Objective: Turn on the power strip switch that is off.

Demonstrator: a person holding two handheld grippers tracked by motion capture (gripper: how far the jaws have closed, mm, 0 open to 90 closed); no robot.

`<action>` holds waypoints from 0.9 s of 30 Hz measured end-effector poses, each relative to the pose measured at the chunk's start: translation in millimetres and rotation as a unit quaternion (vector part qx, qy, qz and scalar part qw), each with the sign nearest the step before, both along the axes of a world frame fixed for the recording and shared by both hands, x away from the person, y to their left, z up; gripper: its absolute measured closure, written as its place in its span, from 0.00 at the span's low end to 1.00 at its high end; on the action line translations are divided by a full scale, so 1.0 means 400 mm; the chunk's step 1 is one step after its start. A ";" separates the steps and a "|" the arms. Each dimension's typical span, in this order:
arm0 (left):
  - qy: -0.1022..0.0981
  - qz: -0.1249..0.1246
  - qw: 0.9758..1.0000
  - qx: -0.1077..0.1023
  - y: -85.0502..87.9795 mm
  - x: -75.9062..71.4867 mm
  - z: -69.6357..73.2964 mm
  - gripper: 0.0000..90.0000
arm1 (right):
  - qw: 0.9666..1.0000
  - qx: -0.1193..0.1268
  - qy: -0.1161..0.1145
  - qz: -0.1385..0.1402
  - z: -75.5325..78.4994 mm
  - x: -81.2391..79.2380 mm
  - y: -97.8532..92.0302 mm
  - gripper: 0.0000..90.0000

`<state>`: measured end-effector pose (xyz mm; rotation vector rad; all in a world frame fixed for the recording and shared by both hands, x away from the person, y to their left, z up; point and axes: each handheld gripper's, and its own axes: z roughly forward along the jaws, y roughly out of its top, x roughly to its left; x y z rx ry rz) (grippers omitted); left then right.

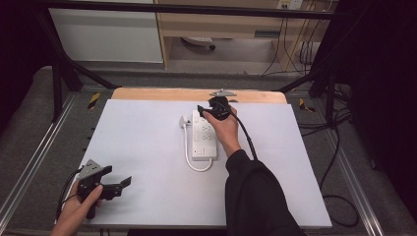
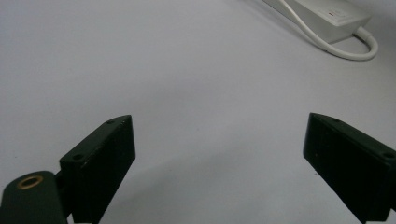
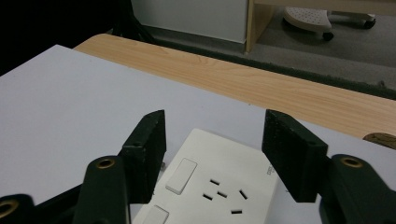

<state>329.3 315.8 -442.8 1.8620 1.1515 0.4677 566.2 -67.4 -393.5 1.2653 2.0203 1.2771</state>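
Note:
A white power strip lies lengthwise at the middle of the white table top. Its white cable loops round the near end and runs up the left side to a plug. My right gripper hovers over the strip's far end, open. In the right gripper view the jaws straddle the strip near a rocker switch, with nothing between them. My left gripper is held low at the near left, open and empty. The strip's near end lies far ahead of it.
A wooden strip borders the table's far edge. Black frame posts stand at the far corners. Loose cables trail on the floor at the right. A cabinet and shelving stand beyond the table.

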 end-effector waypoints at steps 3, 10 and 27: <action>0.000 0.000 1.000 0.000 0.000 0.000 0.000 0.10 | 1.000 -0.001 -0.002 0.002 -0.002 0.004 0.009 0.52; -0.002 0.001 1.000 -0.001 0.001 0.000 0.000 0.10 | 1.000 -0.006 -0.003 -0.002 -0.015 0.013 0.012 0.67; -0.003 0.000 1.000 0.002 0.001 0.000 0.001 0.10 | 1.000 -0.006 0.004 0.001 -0.039 0.029 0.016 0.82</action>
